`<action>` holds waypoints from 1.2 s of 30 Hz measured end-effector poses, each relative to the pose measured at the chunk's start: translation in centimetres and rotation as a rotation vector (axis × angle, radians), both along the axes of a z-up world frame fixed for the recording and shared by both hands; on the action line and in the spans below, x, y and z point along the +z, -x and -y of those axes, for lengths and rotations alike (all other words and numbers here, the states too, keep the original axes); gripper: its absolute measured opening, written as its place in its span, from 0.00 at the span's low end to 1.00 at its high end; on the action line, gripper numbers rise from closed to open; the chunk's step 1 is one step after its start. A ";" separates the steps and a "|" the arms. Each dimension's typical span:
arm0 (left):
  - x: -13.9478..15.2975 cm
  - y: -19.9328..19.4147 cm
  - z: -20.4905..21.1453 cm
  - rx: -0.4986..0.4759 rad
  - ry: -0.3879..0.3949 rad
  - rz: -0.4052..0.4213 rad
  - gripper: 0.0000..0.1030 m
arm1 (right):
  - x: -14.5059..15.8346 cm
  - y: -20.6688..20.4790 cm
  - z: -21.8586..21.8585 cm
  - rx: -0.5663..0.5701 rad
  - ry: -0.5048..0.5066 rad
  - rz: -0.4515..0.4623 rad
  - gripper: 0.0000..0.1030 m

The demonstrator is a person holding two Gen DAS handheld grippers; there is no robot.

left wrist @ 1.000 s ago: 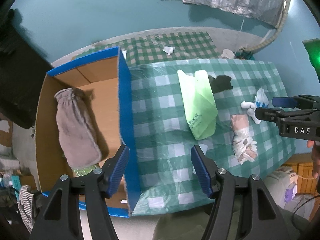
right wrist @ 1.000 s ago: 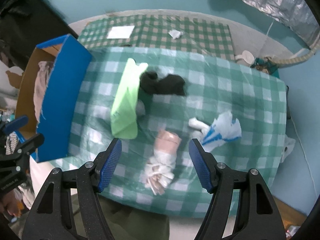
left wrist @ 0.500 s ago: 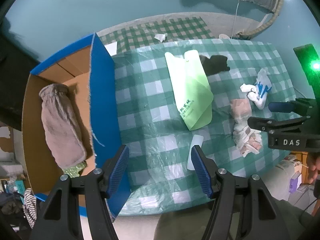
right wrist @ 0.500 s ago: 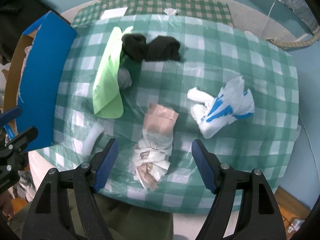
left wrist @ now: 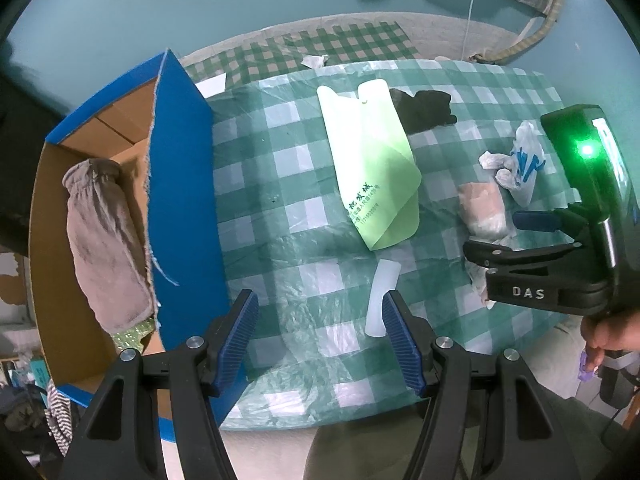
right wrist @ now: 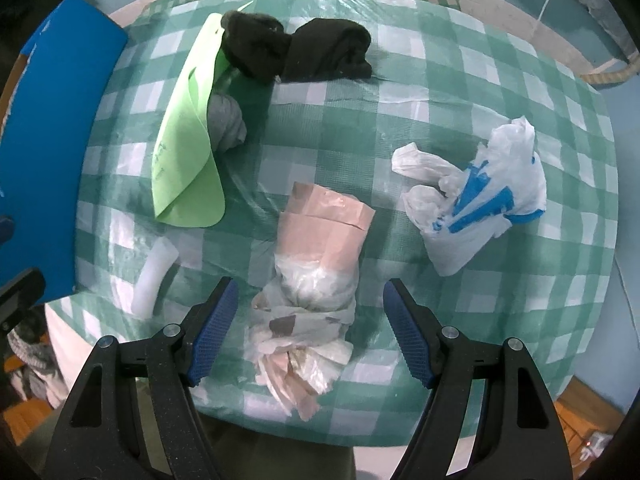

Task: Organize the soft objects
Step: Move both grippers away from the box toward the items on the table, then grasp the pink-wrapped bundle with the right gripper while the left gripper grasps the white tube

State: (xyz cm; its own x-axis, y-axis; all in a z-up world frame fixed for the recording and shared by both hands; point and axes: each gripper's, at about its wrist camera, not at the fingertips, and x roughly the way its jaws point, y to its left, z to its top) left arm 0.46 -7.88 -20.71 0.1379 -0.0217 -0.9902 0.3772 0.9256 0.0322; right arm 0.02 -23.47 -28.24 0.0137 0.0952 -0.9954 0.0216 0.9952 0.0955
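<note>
A knotted pink and white plastic bundle [right wrist: 320, 248] lies near the table's front edge. My right gripper [right wrist: 307, 286] hangs over it, open, one finger on either side of its knot and neither pad pressing. Around it lie a white and blue plastic bag [right wrist: 480, 200], a green plastic bag [right wrist: 188, 160], a black cloth [right wrist: 304, 52] and a grey rolled cloth [right wrist: 228, 120]. My left gripper [left wrist: 318, 296] is open and empty above the cloth-covered table, just right of the blue-sided cardboard box [left wrist: 180, 200]. A grey-brown towel [left wrist: 104, 240] lies in that box.
A small white plastic strip [left wrist: 382, 296] lies by my left gripper's right finger. The checked tablecloth [right wrist: 400, 120] is covered with clear plastic. A second checked surface [left wrist: 320, 52] stands behind the table. A person's hand [left wrist: 608, 332] holds the right gripper's handle at the right edge.
Both grippers have come down toward the table. The left one shifted from over the box wall to the cloth beside it. The right one sank over the knotted bundle and its jaws widened a little.
</note>
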 end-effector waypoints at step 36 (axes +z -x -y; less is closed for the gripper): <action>-8.5 -0.1 2.7 -0.016 0.021 -0.153 0.69 | 3.2 1.9 1.9 -0.061 -0.030 0.075 0.41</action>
